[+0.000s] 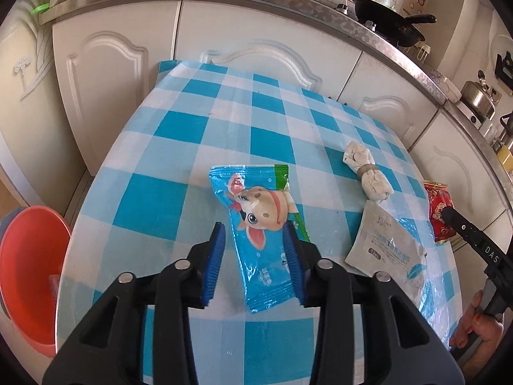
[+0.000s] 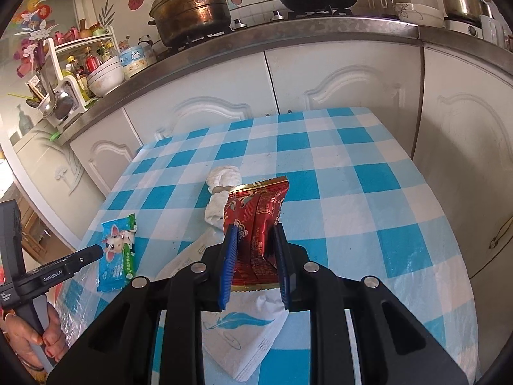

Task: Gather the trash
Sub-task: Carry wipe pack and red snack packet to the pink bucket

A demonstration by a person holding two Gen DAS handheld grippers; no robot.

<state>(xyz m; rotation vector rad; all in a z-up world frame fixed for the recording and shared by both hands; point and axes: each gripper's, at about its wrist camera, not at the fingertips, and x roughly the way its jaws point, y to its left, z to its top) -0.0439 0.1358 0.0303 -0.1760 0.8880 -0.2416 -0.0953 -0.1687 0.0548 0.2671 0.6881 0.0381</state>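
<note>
We hold two light, crinkly, slippery wrappers above the checked tabletop (image 1: pixel 205 128): the left hand-held gripper (image 1: pixel 256 256) pinches the blue wrapper (image 1: pixel 256 224), the right hand-held gripper (image 2: pixel 255 256) the red wrapper (image 2: pixel 256 221), each best gripped mid-body.

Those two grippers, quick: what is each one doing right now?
Left gripper: fingers closed on the blue cartoon wrapper.
Right gripper: fingers closed on the red wrapper.

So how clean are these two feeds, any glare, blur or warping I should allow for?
Left wrist: sharp, heavy fisheye bowing the table edge; sheen on the blue cow wrapper in the left claw. Right wrist: sharp, same curvature; daylight glints on the red wrapper and steel pot.
</note>
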